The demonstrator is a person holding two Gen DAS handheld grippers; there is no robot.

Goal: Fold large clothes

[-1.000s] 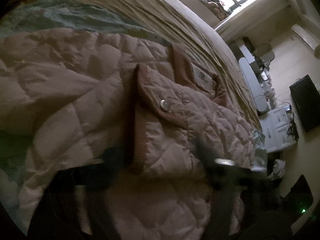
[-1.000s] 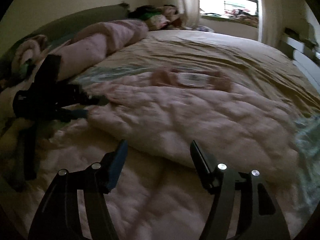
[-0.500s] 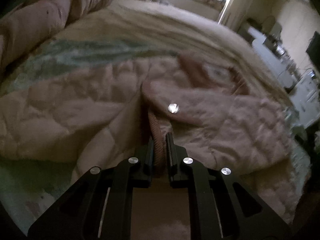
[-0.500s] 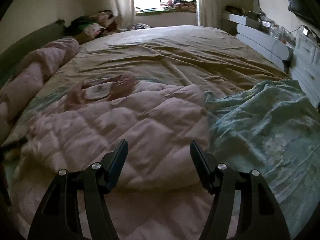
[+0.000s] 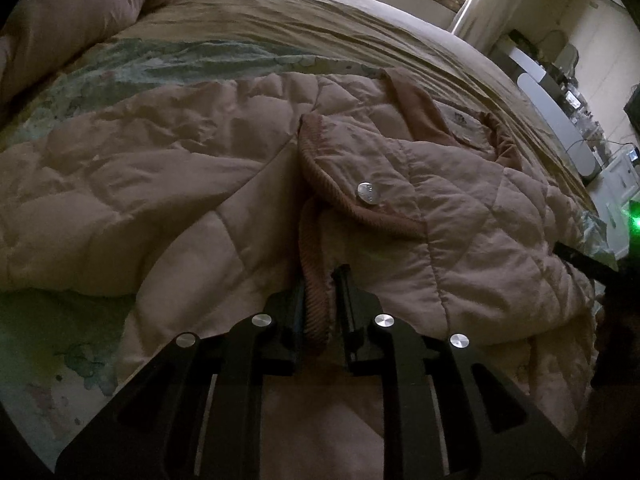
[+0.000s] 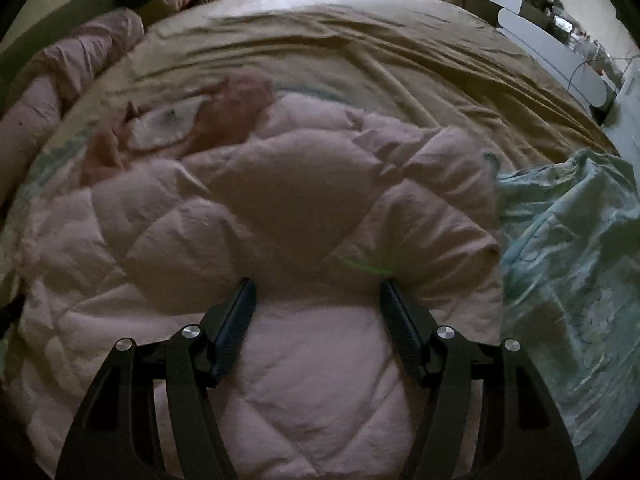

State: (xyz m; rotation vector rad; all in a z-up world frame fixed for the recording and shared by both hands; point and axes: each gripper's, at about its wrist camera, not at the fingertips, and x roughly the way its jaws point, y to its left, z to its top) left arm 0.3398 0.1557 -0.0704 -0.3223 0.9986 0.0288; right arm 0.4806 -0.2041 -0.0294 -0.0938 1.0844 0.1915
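Clamping the ribbed brown trim [image 5: 314, 300] of a pink quilted jacket [image 5: 460, 216], the left tongs [image 5: 320, 280] sit at the lower centre of the left wrist frame, jaws pinched narrow on the fabric just below a silver snap button [image 5: 367, 193]. The jacket lies spread across the bed [image 5: 320, 32], filling the middle of both frames, its collar [image 6: 236, 108] at upper left in the right wrist view. The right tongs [image 6: 318, 300] hover at lower centre of that view, jaws wide apart over the padded cloth, a pale blue blanket [image 6: 572, 240] at right.
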